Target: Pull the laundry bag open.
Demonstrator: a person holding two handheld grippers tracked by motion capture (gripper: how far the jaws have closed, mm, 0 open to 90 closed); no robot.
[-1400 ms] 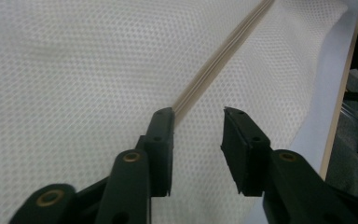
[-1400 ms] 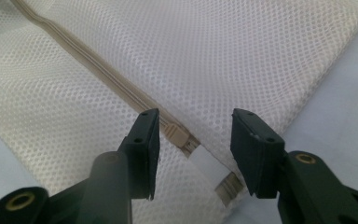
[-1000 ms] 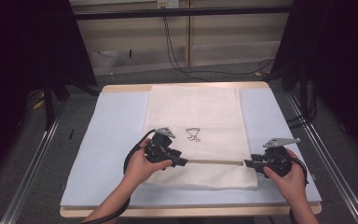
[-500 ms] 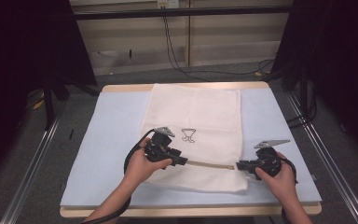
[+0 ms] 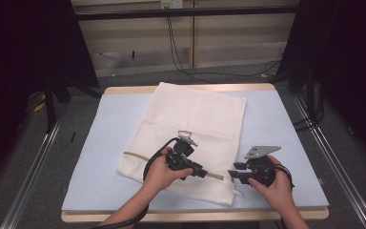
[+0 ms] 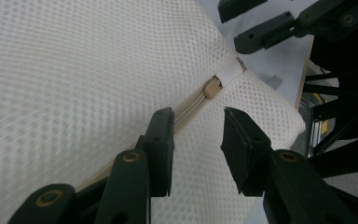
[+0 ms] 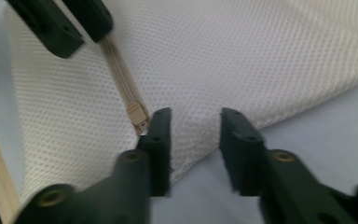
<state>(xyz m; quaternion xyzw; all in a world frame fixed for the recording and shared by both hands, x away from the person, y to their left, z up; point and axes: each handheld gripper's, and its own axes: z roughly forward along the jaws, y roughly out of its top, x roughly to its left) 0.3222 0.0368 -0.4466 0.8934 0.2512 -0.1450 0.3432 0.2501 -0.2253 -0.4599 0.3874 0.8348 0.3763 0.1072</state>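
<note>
A white mesh bag [image 5: 198, 117] lies askew on the blue mat [image 5: 95, 157], its beige zipper [image 5: 213, 176] along the near edge. My left gripper [image 5: 204, 173] hovers over the zipper; its jaws have just been closing, and they stand apart on the mesh [image 6: 74, 70] with the zipper line under one jaw. The beige slider [image 6: 210, 87] sits just ahead of the left gripper [image 6: 196, 126]. My right gripper [image 5: 232, 174] is at the bag's near right corner; its jaws have just been opening. The right gripper [image 7: 193, 126] gapes with the slider [image 7: 136, 114] beside one jaw, untouched.
The mat covers a wooden table [image 5: 195, 215] whose front edge is close under my hands. Metal rails [image 5: 33, 167] run along the floor on both sides. Cables [image 5: 181, 52] hang behind the table. Bare mat lies left and right of the bag.
The bag's near edge has swung left, so the bag lies skewed. Both hands moved left, and the right gripper closed in on the left one, shortening the zipper stretch between them.
</note>
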